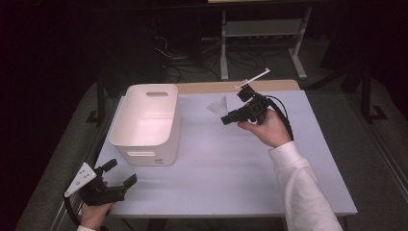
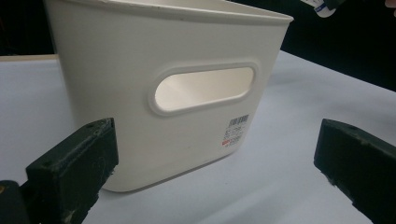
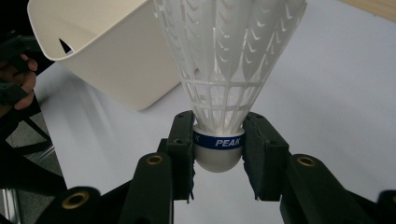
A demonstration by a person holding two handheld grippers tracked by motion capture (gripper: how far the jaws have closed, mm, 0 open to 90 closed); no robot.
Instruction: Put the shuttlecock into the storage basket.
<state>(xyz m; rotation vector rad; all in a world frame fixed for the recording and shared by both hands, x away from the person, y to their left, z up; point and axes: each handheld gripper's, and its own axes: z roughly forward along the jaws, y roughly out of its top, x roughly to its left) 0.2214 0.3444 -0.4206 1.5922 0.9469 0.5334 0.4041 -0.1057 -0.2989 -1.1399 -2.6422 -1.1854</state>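
Note:
A white plastic shuttlecock (image 3: 224,70) with a blue band marked PEAK is clamped by its cork base between the two black jaws of my right gripper (image 3: 218,149). From above, the shuttlecock (image 1: 218,106) hangs over the table, right of the white bin (image 1: 146,122), with my right gripper (image 1: 226,118) shut on it. My left gripper (image 1: 120,174) rests at the table's front left corner, jaws wide apart with nothing between them. In the left gripper view its jaws frame the bin's (image 2: 140,56) handle side.
The bin (image 3: 102,51) is an open tub with oval handle cutouts and a barcode label (image 2: 236,130). The light table (image 1: 231,163) has bare room across its middle and right. A metal stand (image 1: 262,33) and cables lie on the dark floor behind.

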